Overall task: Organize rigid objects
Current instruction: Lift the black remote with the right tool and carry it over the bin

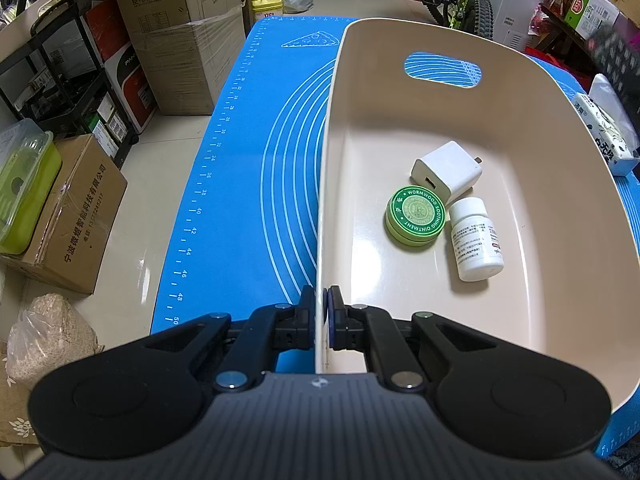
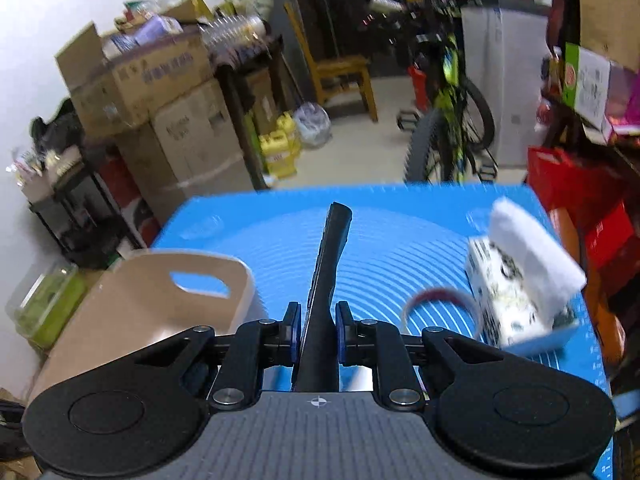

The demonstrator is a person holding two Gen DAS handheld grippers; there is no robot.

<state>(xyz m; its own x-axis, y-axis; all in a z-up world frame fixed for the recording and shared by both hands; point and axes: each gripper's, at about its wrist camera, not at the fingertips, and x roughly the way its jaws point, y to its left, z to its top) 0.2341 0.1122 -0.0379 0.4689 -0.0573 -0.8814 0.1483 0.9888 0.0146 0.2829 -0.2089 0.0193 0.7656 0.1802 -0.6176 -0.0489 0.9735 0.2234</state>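
Observation:
A beige plastic basket (image 1: 560,200) stands on the blue mat (image 1: 240,160). Inside it lie a white charger (image 1: 446,171), a green ointment tin (image 1: 416,215) and a white pill bottle (image 1: 476,240). My left gripper (image 1: 322,312) is shut on the basket's left wall near its near corner. My right gripper (image 2: 317,322) is shut on a long black remote control (image 2: 326,280), held on edge above the mat, to the right of the basket (image 2: 132,300). The remote's blurred end also shows at the far right of the left wrist view (image 1: 618,60).
A tissue box (image 2: 520,292) stands on the mat's right side, also in the left wrist view (image 1: 604,132). A reddish ring (image 2: 440,300) lies on the mat beside it. Cardboard boxes (image 1: 180,40), a black shelf, a bicycle (image 2: 452,120) and a chair surround the table.

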